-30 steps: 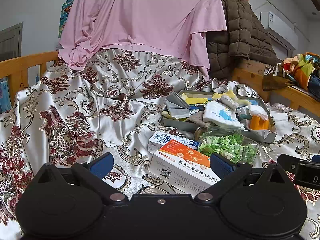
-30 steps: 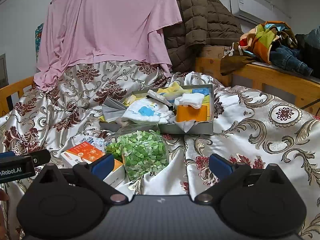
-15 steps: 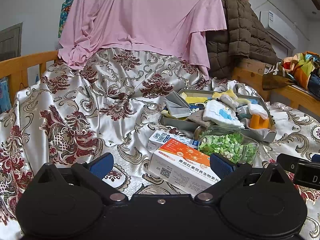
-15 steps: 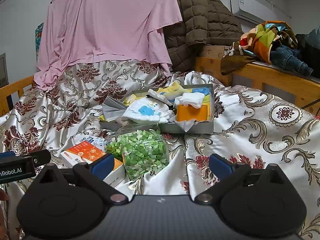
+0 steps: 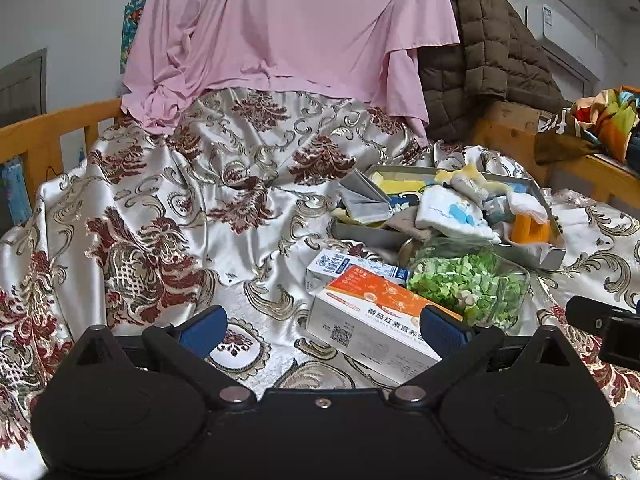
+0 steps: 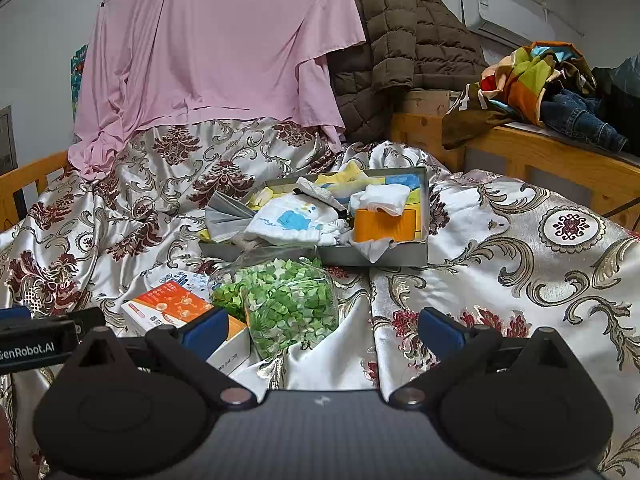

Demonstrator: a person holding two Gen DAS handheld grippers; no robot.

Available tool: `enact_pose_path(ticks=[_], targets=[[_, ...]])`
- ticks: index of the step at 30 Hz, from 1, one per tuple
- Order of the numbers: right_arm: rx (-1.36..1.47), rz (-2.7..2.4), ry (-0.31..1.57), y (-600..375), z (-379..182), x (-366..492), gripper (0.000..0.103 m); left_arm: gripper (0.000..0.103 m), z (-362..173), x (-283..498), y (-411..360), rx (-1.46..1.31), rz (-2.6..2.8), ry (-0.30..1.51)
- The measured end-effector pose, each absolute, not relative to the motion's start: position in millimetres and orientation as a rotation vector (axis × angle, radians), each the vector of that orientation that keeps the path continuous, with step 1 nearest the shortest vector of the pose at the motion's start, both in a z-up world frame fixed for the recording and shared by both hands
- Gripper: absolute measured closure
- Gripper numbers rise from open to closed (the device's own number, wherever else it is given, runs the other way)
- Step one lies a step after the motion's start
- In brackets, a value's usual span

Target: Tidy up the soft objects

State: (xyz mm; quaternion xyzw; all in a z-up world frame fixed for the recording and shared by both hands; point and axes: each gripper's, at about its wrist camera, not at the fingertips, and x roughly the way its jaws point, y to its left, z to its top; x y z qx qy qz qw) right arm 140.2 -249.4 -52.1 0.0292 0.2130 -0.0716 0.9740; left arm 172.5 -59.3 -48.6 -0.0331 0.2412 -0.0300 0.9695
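Note:
A grey tray point(image 6: 418, 254) on the bed holds a heap of soft things: a white cloth with a blue print point(image 6: 296, 222), a grey cloth point(image 6: 224, 210), an orange piece point(image 6: 384, 226), yellow and blue pieces. It also shows in the left wrist view point(image 5: 556, 258). A clear bag of green bits point(image 6: 288, 304) lies in front of it, also in the left view point(image 5: 468, 292). My left gripper point(image 5: 322, 326) is open and empty, low before an orange-and-white box point(image 5: 372, 316). My right gripper point(image 6: 322, 326) is open and empty, just short of the bag.
A patterned satin bedspread point(image 5: 168, 216) covers the bed. A white-and-blue carton point(image 5: 340, 266) lies behind the box. A pink sheet point(image 6: 208, 52) and brown quilted jacket point(image 6: 400, 40) hang at the back. Wooden rails point(image 6: 520, 148) with piled clothes point(image 6: 536, 76) stand right.

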Motion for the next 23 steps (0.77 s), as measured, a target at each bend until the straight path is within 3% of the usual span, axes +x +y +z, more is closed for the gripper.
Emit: enact_pose_path(ticks=[23], targets=[[0.057,-0.140,0.434,-247.1,-53.8,139.5,0.000,0.001,-45.9,177.4,-55.5,-0.101,-0.047,0.516]])
